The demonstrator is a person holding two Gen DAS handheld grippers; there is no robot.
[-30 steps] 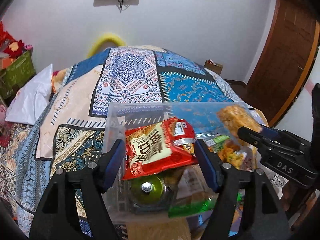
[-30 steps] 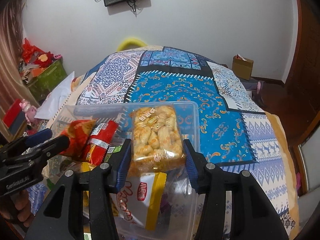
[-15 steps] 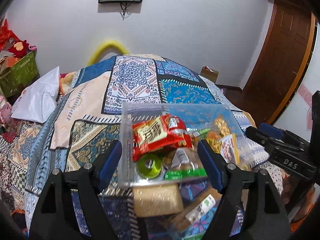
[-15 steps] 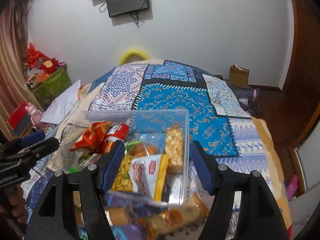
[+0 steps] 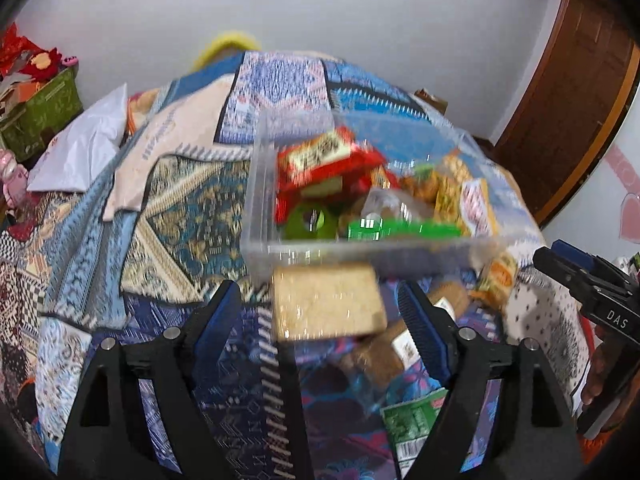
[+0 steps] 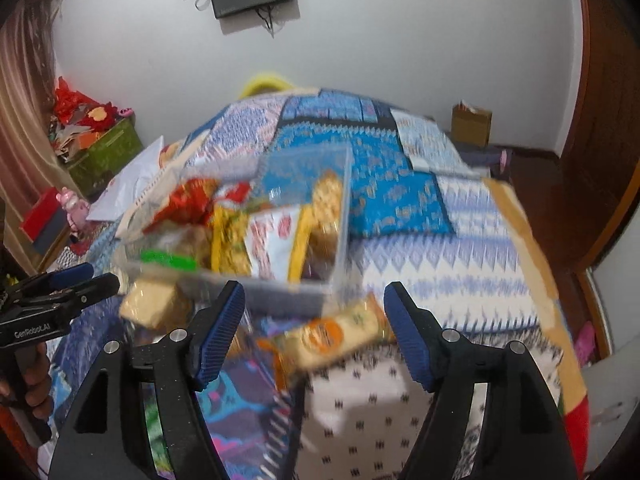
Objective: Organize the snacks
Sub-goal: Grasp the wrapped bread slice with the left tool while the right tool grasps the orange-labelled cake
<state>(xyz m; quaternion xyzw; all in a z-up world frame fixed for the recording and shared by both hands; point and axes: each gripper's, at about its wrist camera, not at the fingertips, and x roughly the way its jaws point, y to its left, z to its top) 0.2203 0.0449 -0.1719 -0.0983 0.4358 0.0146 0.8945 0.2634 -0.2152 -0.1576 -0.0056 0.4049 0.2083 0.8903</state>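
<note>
Snacks now mostly inside clear plastic tub (image 5: 256,216) on patterned bed quilt (image 5: 180,200): red foil packet (image 5: 320,164) on top at tub's left, golden cracker pack (image 6: 326,200) upright against tub's right wall. A second ago, both held over tub in the pads; now lying released in it. Left gripper (image 5: 320,316) with jaws just opened further, wide and empty, pulled back over pale tan biscuit block (image 5: 326,306) lying in front of tub, not touching it. Right gripper (image 6: 314,320) likewise just opened, nothing gripped, hovering above orange-labelled wrapped bar (image 6: 332,334) outside tub. Two drops judged done. Several loose packs left on quilt, so task only partly finished; biscuit block and bar probably next.
</note>
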